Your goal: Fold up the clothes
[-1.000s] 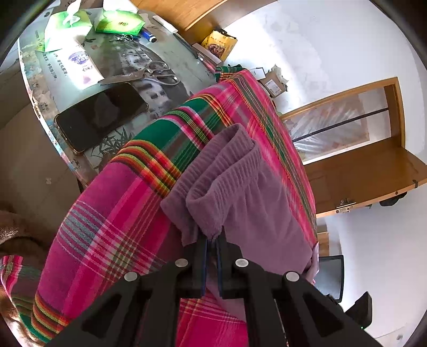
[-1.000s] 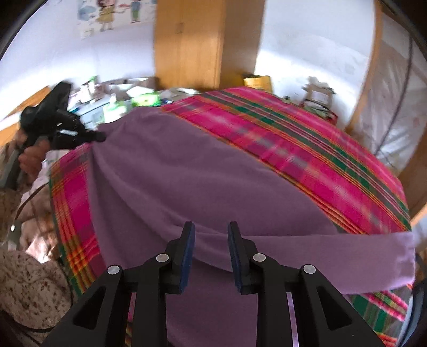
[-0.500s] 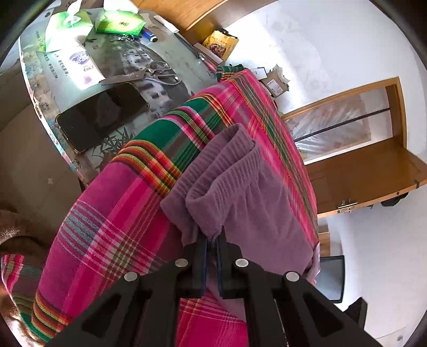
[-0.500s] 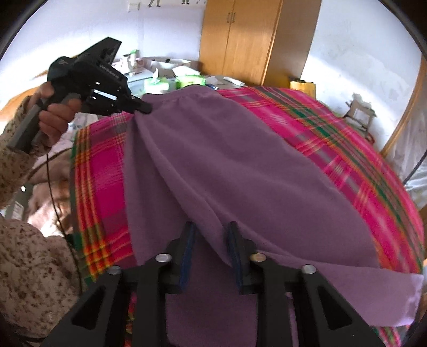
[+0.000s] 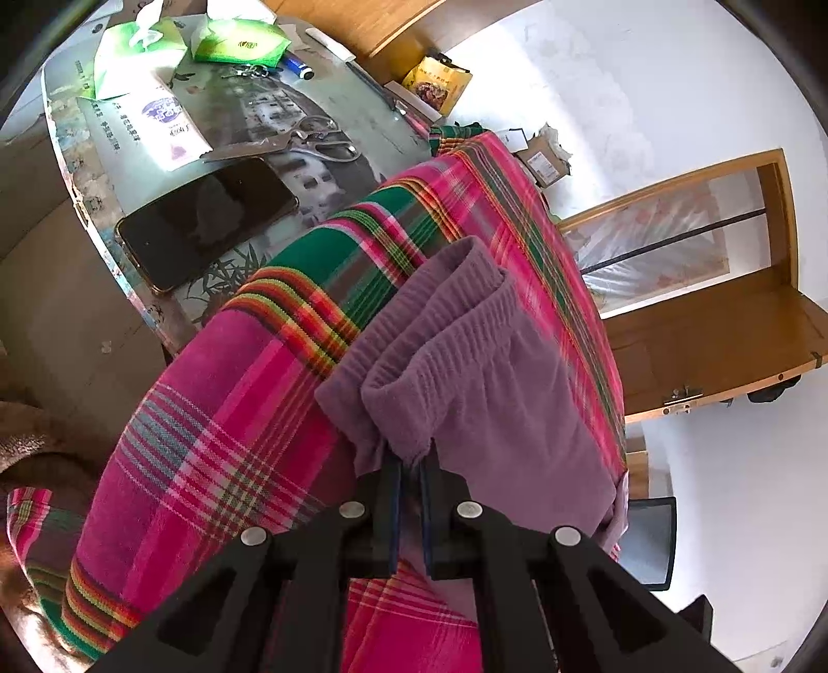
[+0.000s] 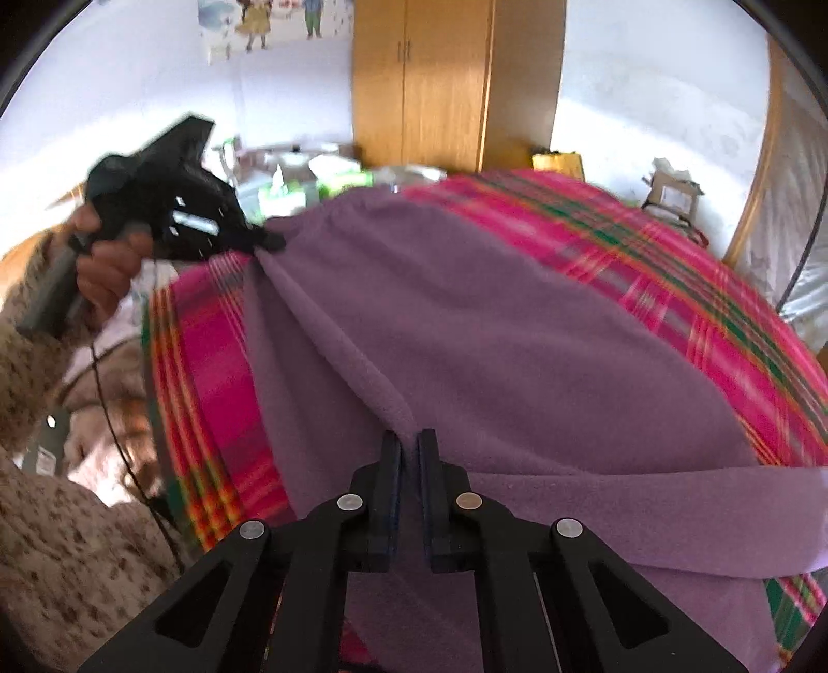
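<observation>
Purple fleece trousers [image 6: 517, 331] lie on a pink, green and orange plaid cloth [image 6: 724, 310]. In the left wrist view my left gripper [image 5: 409, 461] is shut on the corner of the trousers' elastic waistband [image 5: 440, 352]. In the right wrist view my right gripper [image 6: 409, 440] is shut on a raised fold along the trousers' near side edge. The left gripper also shows there [image 6: 269, 240], held by a hand at the waistband corner. One trouser leg [image 6: 673, 507] runs off to the right.
Beyond the plaid cloth [image 5: 233, 440] stands a glass-topped table [image 5: 67, 155] with a black phone [image 5: 207, 222], scissors [image 5: 315, 142], green tissue packs [image 5: 238, 44] and a leaflet. A wooden wardrobe [image 6: 455, 83] and a door frame stand at the back.
My right gripper has closed on the trousers' side edge and lifted it into a ridge. The left gripper keeps its hold on the waistband corner, nearly still.
</observation>
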